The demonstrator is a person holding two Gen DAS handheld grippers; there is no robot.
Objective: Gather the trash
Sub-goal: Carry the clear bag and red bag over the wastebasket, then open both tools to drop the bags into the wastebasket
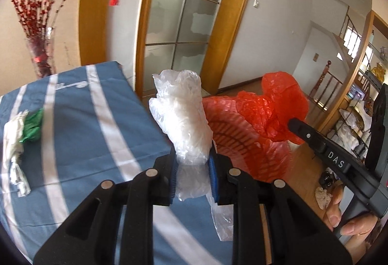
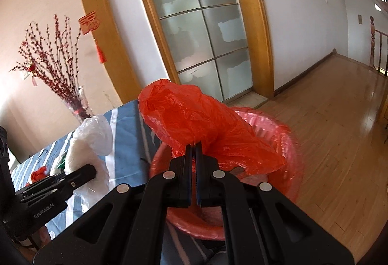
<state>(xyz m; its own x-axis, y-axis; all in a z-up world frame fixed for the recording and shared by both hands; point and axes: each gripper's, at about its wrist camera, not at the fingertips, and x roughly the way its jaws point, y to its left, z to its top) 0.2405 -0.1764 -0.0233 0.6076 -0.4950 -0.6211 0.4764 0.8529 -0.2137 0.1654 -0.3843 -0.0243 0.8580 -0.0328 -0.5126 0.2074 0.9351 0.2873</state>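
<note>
The right claw [image 2: 194, 151] is nearly closed, its two fingers pinching a crumpled red plastic bag [image 2: 194, 124]. The bag stands up and forward from the fingertips, its long axis running away from the claw and leaning a little to the left. Directly below and beyond the fingertips sits the red bin [image 2: 288, 144], lined with thin red film; in the right wrist view the claw is already over its mouth, so the bag hangs above the opening, not beside it. Letting go here would likely drop it inside.

The left claw [image 1: 192, 163] is partly open around a wad of clear plastic wrap [image 1: 181, 117], which fills the gap between the blue pads and stands upright out of them, with a loose tail trailing back under the fingers. This claw is over the edge of the worktop [image 1: 97, 119], covered in a blue cloth with white stripes. The bin [image 1: 232, 134] lies just to the right and slightly ahead, close against the worktop's edge, so the wrap has to travel rightward to clear the rim. The right claw is the nearer of the two to the drop point.

Farther left on the worktop, well apart from both claws, lies a white and green wrapper [image 1: 21, 134], not yet collected. In the right wrist view a small red scrap [image 2: 38, 174] also rests on the cloth beyond the left claw.
</note>
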